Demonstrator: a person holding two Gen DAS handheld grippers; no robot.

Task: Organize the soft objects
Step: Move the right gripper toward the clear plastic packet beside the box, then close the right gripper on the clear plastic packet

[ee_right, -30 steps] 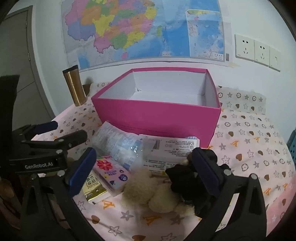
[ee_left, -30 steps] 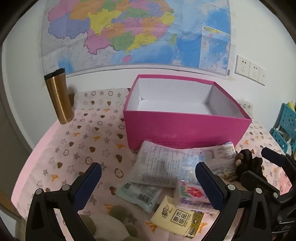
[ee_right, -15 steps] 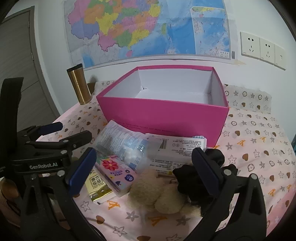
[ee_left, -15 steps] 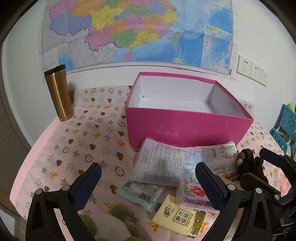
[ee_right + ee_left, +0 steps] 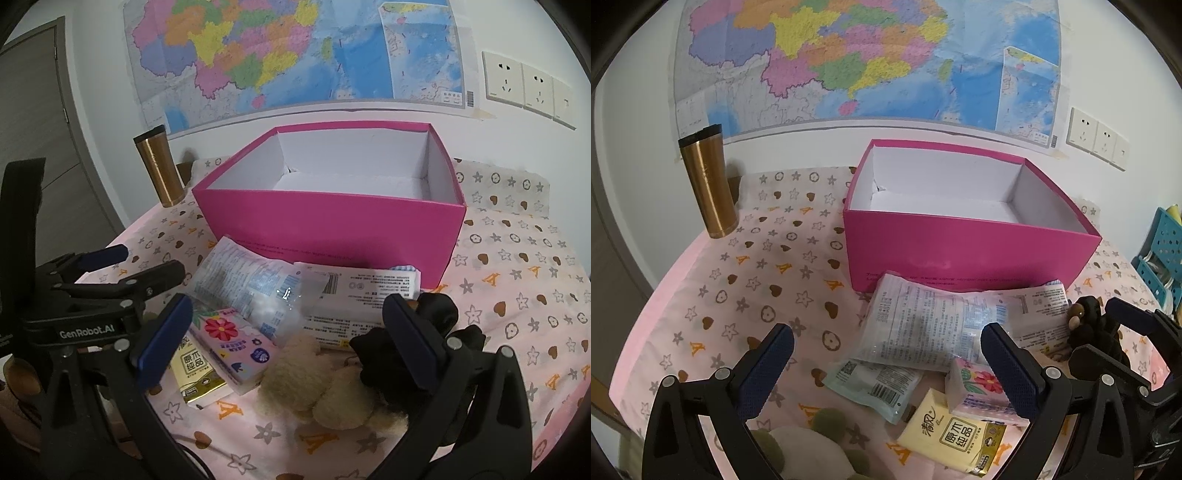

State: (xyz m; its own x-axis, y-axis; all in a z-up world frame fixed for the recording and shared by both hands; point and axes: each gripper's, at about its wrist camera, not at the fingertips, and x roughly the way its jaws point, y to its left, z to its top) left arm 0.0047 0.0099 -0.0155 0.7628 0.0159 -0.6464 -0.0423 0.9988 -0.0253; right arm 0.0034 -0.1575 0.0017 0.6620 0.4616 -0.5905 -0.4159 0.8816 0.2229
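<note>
A: Hidden or cut off?
B: Grey-green plush toy cut by the lower frame edge, behind the left gripper. Black plush toy half covered by a right gripper finger; shape hard to tell. Yellow tissue pack partly under the floral tissue pack. Small print on the packets not readable.

A: State of the tongs?
B: Both spread wide, grasping nothing. Left one above the packets, right one above the cream plush toy.

A: Position and direction of the soft things?
B: All on the patterned cloth, in a heap in front of the pink box. Clear cotton bag touching the box front wall, long axis slanted toward the box. White wipes packet flat, long axis along the box front. Green packet lying under the clear bag edge.

A: Edges, free room?
B: Box open at the top, white inside, nothing seen in it. Wide bare cloth left of the heap, up to the gold tumbler standing upright near the wall. More bare cloth right of the box. Blue rack at the far right, cut by the frame.
</note>
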